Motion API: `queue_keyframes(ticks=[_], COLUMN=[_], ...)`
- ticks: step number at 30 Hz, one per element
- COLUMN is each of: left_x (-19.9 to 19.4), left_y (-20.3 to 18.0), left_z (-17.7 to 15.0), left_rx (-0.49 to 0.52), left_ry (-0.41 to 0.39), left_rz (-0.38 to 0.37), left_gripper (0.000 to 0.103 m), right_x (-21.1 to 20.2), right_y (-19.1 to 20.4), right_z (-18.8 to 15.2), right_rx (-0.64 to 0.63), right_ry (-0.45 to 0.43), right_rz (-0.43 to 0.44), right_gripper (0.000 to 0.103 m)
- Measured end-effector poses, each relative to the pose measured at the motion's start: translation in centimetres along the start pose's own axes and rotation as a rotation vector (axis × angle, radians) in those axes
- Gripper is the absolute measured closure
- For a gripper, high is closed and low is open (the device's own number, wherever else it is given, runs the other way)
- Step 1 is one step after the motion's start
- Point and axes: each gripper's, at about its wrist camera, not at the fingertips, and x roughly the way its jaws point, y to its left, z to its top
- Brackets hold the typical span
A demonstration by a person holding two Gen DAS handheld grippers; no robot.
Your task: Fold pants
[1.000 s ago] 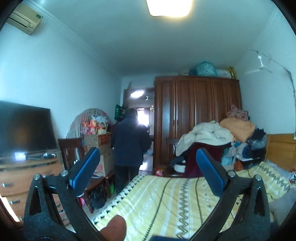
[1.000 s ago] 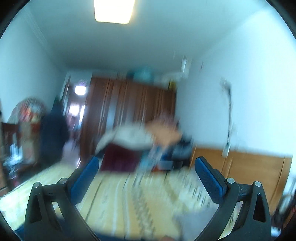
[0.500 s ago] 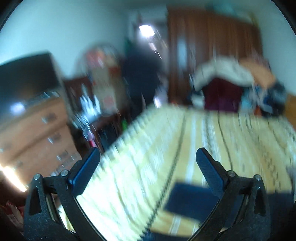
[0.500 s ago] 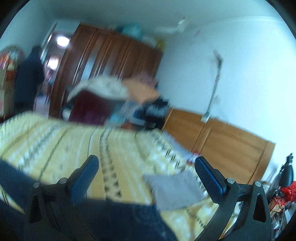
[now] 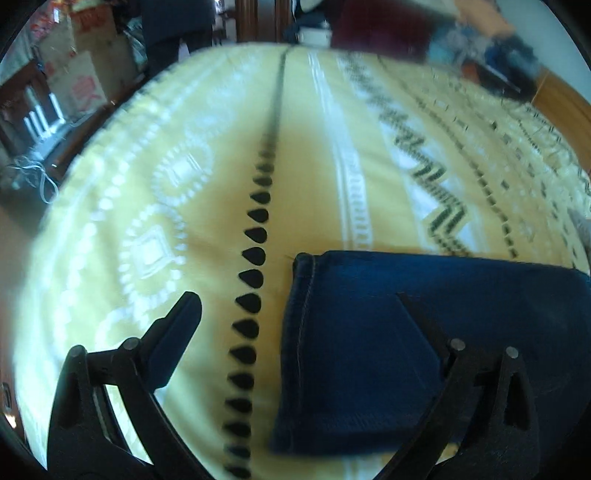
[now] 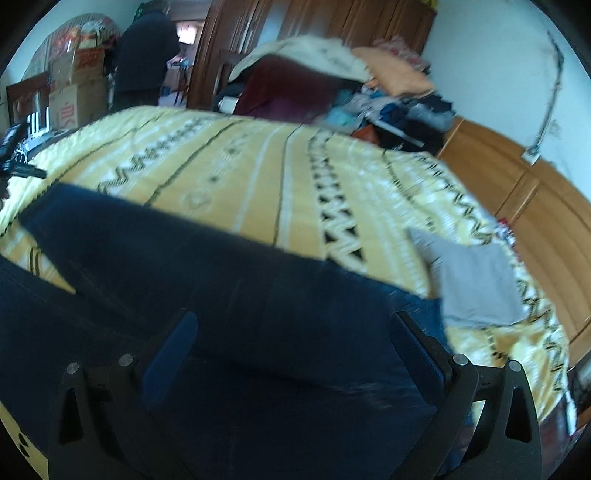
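While both tongs are wide open and hold nothing, the dark blue pants [image 5: 424, 332] lie flat on the bed [image 5: 207, 206]. The left tongs [image 5: 299, 310] hang low over one end of the pants. One finger [image 5: 173, 339] is over the yellow blanket [image 5: 314, 192], and the other finger [image 5: 421, 332] is over the blue cloth. That end of the pants has a stitched hem, right beside a row of black drops on the blanket.

The right tongs [image 6: 291, 328] hang over the wide part of the pants [image 6: 229, 288], near the close edge of the bed [image 6: 258, 177]. A small gray cloth [image 6: 476, 284] lies next to the pants, toward the right edge of the bed, and seems to touch them.

Farther off, a big pile of clothes [image 6: 332, 81] sits past the far edge of the bed. Behind it is a brown wardrobe [image 6: 306, 18]. A person in dark clothes [image 6: 146, 55] stands near the far left corner, next to some boxes [image 6: 74, 88].
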Motion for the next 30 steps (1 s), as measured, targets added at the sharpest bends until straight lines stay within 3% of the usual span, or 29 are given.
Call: queue_keyframes(ticks=[3,5,7,9,10,15,21,23,26,30], left_x=[2.2,3.5,3.7,3.7,3.7,3.5,4.4,4.4,4.7,4.8], left_y=[0.0,0.7,0.6,0.6,0.6,-0.4,-0.6,-0.8,-0.6,-0.1], left_z=[0.3,0.7,0.7,1.1,1.1,0.5,0.6,0.5,0.5,0.4], left_rx=[0.009,-0.008,-0.007,-0.021,-0.037,0.002,0.047,0.061,0.047,0.024], left_ry=[0.049,0.073,0.060,0.044,0.046,0.041,0.028,0.016,0.005,-0.010], left_rz=[-0.037,-0.070,-0.080,-0.114,-0.151,-0.155,-0.067,-0.050,-0.057,-0.055], left_gripper=[0.015,0.027,0.031,0.054,0.083,0.082,0.082,0.083,0.084,0.084], right_x=[2.2,3.6,4.6,5.2,5.3,5.7,5.5,5.7,6.6,10.4], right_y=[0.6,1.3,1.5,1.8,1.9,1.3,-1.8,-5.1,-12.3,-21.7], right_z=[-0.7,-0.7,-0.6,-0.7,-0.5,-0.5,-1.0,-1.6,-3.7,-5.7], right_rx=[0.022,0.024,0.028,0.029,0.032,0.078,0.139,0.216,0.327,0.365], right_ry=[0.037,0.050,0.059,0.058,0.057,0.057,0.059,0.082,0.112,0.202], right_rz=[0.029,0.031,0.039,0.045,0.051,0.092,0.096,0.096,0.020,-0.108], right_gripper=[0.000,0.000,0.000,0.000,0.000,0.000,0.000,0.002,0.004,0.022])
